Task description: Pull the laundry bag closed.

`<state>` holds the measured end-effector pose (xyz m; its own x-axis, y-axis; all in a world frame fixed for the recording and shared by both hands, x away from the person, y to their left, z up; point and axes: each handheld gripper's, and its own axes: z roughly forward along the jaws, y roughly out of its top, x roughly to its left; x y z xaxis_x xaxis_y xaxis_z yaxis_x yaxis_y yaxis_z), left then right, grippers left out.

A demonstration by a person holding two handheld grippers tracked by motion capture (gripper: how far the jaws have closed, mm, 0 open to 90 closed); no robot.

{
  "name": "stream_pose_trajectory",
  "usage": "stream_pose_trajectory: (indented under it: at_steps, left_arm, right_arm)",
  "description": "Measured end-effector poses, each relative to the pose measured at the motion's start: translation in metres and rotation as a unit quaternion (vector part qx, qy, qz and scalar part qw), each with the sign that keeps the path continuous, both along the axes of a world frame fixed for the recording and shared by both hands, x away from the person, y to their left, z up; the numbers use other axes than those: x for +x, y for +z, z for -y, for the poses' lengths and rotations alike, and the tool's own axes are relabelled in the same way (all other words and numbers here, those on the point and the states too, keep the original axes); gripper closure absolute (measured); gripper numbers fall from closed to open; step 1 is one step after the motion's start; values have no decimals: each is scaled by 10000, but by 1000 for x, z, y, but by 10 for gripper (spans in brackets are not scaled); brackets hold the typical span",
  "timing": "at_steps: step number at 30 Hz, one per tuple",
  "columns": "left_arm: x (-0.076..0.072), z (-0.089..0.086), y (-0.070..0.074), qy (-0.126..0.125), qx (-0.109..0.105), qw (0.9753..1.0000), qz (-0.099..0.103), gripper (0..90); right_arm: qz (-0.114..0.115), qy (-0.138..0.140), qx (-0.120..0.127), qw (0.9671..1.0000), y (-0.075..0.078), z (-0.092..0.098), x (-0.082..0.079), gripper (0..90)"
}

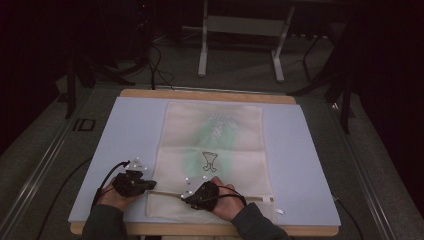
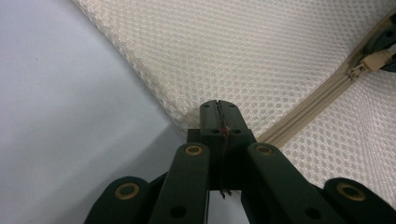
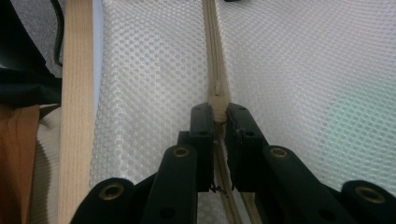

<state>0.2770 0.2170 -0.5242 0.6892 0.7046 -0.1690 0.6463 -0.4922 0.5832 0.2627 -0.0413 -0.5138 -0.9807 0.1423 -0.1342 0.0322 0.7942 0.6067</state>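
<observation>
Jaws of the left gripper [image 2: 218, 108] pinching the mesh bag [image 1: 212, 145] at its near-left corner on the surface [image 1: 125, 135], those of the right gripper [image 3: 218, 112] clamped on the zipper pull [image 3: 217, 99]; zipper apparently part-travelled, most of its run remaining.

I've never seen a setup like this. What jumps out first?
A cream mesh bag lies flat on the pale blue board, something green showing through it. At its near end, the right tool pinches the zipper pull, while the left tool clamps the bag's corner.
</observation>
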Motion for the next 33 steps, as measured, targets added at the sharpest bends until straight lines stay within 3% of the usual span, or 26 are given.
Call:
stream_pose_trajectory:
  at_steps: [33]
  left_arm:
    - [0, 0, 0, 9, -11, 10000, -15, 897]
  right_arm:
    - [72, -38, -221, 9997, 7, 18, -4, 821]
